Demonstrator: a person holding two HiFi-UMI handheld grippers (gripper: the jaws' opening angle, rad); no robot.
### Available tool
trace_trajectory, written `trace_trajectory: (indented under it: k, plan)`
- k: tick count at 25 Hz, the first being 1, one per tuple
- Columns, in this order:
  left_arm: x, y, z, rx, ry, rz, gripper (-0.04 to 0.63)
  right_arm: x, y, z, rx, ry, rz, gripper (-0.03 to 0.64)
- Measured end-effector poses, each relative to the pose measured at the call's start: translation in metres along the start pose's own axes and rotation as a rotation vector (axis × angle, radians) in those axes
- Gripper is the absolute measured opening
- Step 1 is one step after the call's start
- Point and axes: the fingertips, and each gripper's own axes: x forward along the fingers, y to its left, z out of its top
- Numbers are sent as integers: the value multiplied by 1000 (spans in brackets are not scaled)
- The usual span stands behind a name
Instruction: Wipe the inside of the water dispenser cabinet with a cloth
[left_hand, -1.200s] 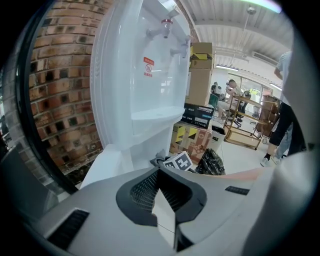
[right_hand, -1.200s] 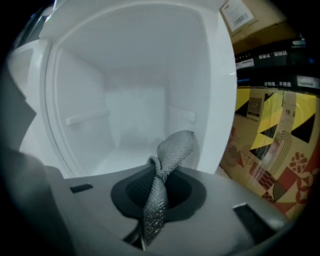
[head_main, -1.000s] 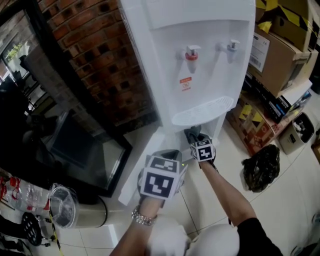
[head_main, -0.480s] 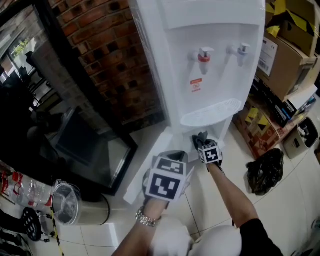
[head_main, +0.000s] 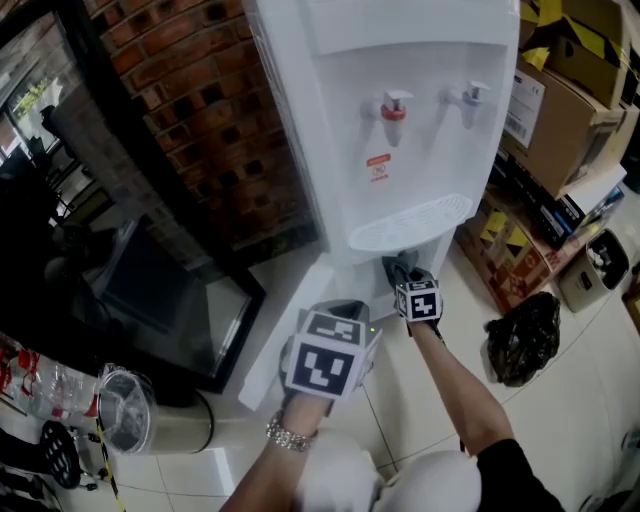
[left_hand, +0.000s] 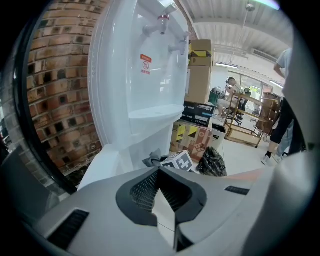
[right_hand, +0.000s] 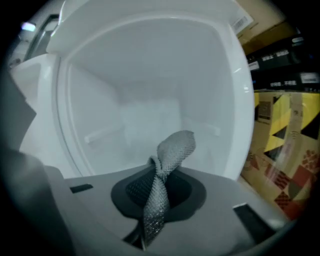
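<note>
Both closed — right gripper (right_hand: 159, 172) fingers (right_hand: 134, 192) on the cloth (right_hand: 175, 147) at the cabinet (right_hand: 150, 75), left gripper (left_hand: 160, 172) empty.

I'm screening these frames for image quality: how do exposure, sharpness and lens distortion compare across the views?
Head view: bright, the white water dispenser near washed out, left side dark. Left gripper view: sharp, strong fisheye bending, black corners. Right gripper view: dim, bluish cabinet interior, soft, while the cloth is crisp.

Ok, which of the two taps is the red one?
The tap nearer the brick wall, above the label: it has a red collar. The other tap, toward the cardboard boxes, shows no red.
</note>
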Motion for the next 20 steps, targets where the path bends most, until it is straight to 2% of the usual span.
trace_trajectory:
  k: [4, 6, 8, 11, 16, 18, 20]
  plan:
    - [-3, 2, -1, -3, -1, 6, 2, 9, 79, 3, -25, -7, 260, 31]
    - [-5, 2, 0, 0, -5, 4, 2, 16, 99, -7, -60, 28, 305, 31]
    - [-7, 2, 1, 1, -10, 3, 2, 23, 102, -16, -80, 56, 302, 31]
    - [-7, 4, 1, -2, -13, 4, 2, 32, 71, -23, -49, 74, 227, 31]
    - [-5, 4, -1, 0, -6, -5, 2, 24, -18, -28, 64, 86, 5, 31]
    - [-5, 3, -1, 1, -7, -10, 2, 14, -48, -26, 76, 76, -89, 31]
    - [-4, 1, 0, 3, -9, -17, 2, 6, -63, -22, 80, 60, -144, 31]
